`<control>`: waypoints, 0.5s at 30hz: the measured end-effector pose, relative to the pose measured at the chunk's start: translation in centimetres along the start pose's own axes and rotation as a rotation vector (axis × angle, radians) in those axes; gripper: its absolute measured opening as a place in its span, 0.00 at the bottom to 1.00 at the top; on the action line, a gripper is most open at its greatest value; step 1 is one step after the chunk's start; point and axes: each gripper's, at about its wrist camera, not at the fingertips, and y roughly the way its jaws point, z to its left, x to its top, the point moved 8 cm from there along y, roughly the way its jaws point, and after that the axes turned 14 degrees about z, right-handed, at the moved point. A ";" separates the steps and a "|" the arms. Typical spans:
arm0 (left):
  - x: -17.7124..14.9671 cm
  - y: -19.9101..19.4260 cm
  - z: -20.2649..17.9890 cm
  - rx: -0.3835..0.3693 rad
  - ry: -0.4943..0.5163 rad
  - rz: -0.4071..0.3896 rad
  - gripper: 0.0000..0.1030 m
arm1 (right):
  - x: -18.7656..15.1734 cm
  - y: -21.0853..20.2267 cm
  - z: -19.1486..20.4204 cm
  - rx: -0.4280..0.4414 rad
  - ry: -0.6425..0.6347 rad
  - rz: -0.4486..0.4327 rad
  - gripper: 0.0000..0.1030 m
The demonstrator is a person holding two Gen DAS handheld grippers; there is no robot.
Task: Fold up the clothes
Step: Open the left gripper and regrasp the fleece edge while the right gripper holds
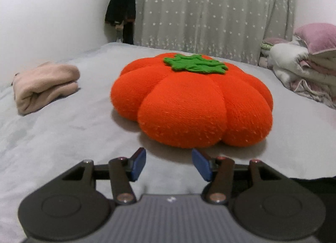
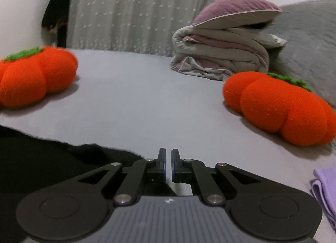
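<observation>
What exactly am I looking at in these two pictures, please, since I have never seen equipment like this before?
These are two handheld grippers, one in each of a person's hands, each carrying a camera that looks forward along its two fingers. One picture is from the left gripper, whose jaws stand open and hold nothing. The other is from the right gripper, whose jaws are nearly closed, with nothing visible between them. Both look over a bed with a grey sheet. On it lie two orange pumpkin cushions, a folded beige garment, a dark garment, a lilac cloth and a pile of bedding.
</observation>
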 end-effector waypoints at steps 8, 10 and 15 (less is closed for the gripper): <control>-1.9 -0.2 0.4 -0.001 0.009 0.134 0.49 | -0.5 -1.5 -1.2 0.132 0.069 0.108 0.05; -2.3 -0.8 0.9 0.030 0.027 0.156 0.49 | -0.7 -2.0 -1.5 0.168 0.083 0.141 0.06; -4.0 -2.0 3.1 0.093 0.031 0.228 0.49 | -1.5 -3.9 -1.7 0.243 0.121 0.221 0.22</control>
